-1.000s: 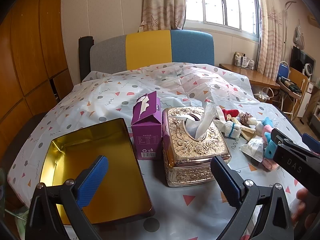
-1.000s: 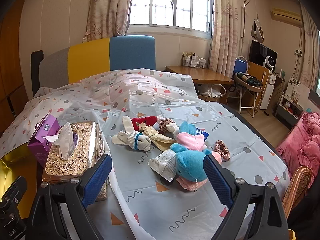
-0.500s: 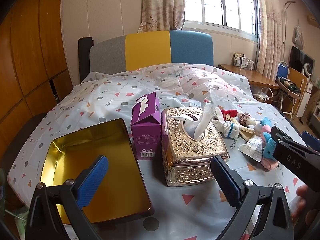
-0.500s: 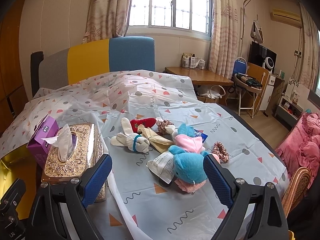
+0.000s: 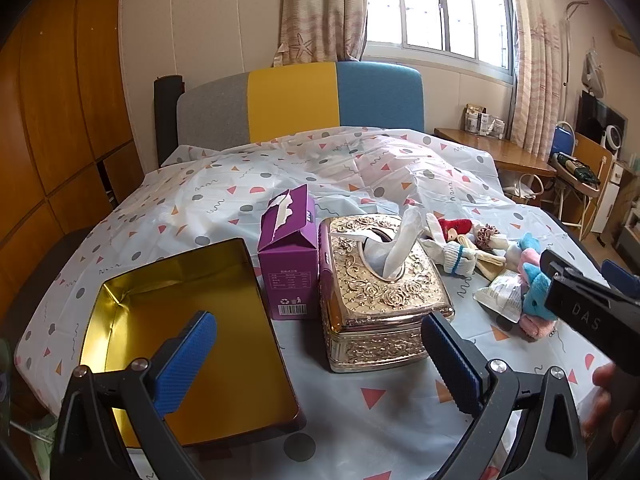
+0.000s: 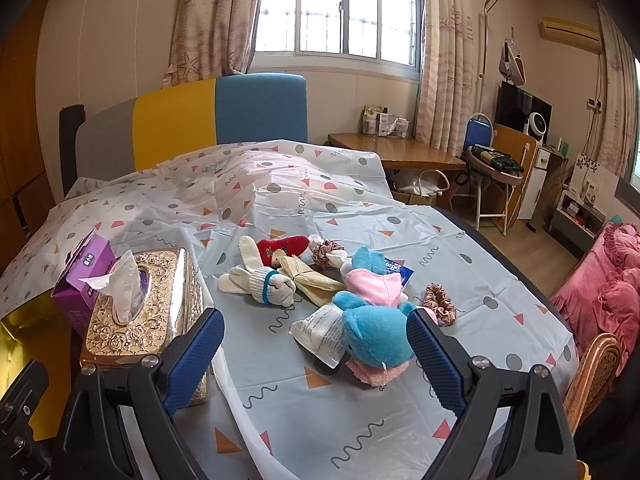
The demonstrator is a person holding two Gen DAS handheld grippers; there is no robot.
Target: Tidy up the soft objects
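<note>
A heap of soft things lies on the patterned sheet: a blue plush toy (image 6: 378, 342) on a pink one, a white sock doll (image 6: 262, 284), a red plush (image 6: 282, 246), a pink garment (image 6: 374, 288) and two scrunchies (image 6: 440, 304). My right gripper (image 6: 316, 344) is open just in front of the blue plush, nothing between its fingers. My left gripper (image 5: 320, 354) is open above the near end of the gold tin tray (image 5: 132, 308), which holds nothing. The soft heap (image 5: 460, 254) shows at right in the left wrist view, partly behind the right gripper's body.
A gold ornate tissue box (image 5: 380, 284) and a purple carton (image 5: 290, 252) stand between the tray and the heap. A white printed packet (image 6: 322, 330) lies against the blue plush. The bed edge drops off at right, with a wooden desk (image 6: 400, 154) and a pink cushion (image 6: 604, 292) beyond.
Both views have shifted slightly; the right gripper has edged closer to the blue plush. Both grippers stay open and nothing on the bed has moved.
</note>
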